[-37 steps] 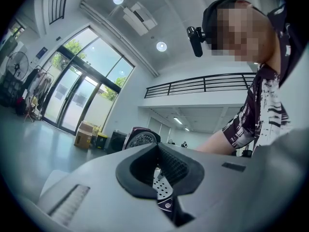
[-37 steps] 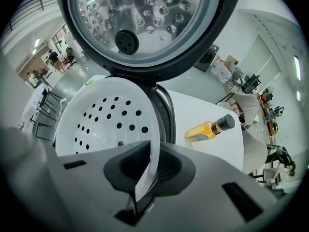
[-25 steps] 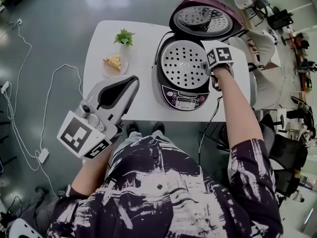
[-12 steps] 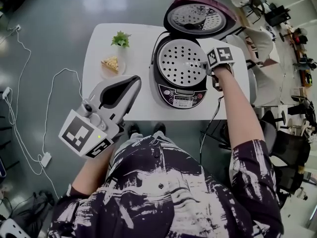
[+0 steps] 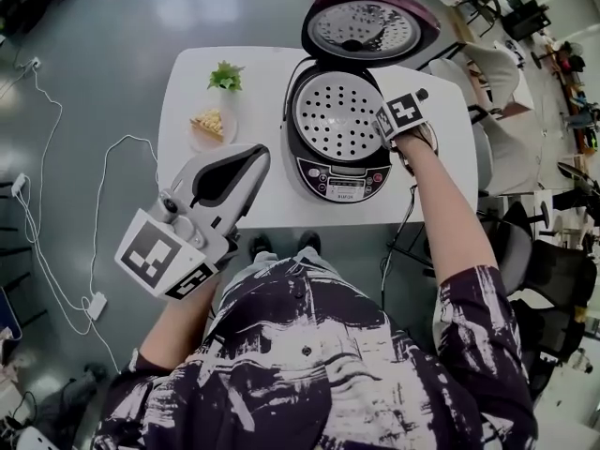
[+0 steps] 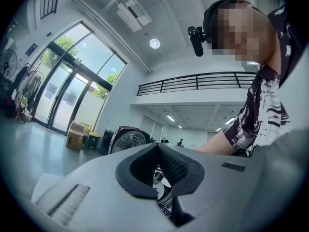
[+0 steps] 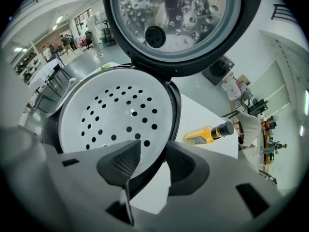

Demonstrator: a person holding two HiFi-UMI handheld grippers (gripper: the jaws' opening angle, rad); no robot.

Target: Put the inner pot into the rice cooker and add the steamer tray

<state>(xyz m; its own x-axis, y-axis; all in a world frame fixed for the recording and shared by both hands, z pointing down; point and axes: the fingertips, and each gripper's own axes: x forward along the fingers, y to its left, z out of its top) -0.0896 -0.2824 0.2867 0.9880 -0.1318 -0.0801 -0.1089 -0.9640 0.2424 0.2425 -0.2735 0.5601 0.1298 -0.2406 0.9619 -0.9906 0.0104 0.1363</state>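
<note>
Pale, round, perforated steamer tray (image 5: 337,115) — light, stiff, slick — is best taken by its rim. The right gripper (image 7: 152,146) has just been opening, its jaws now loose astride that rim; the left gripper (image 6: 157,148) has its jaws pressed together, empty.

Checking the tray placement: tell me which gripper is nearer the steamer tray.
Right. The right gripper is at the steamer tray's right rim, jaws just opening with the rim between them; the left gripper hovers over the table's front edge.
</note>
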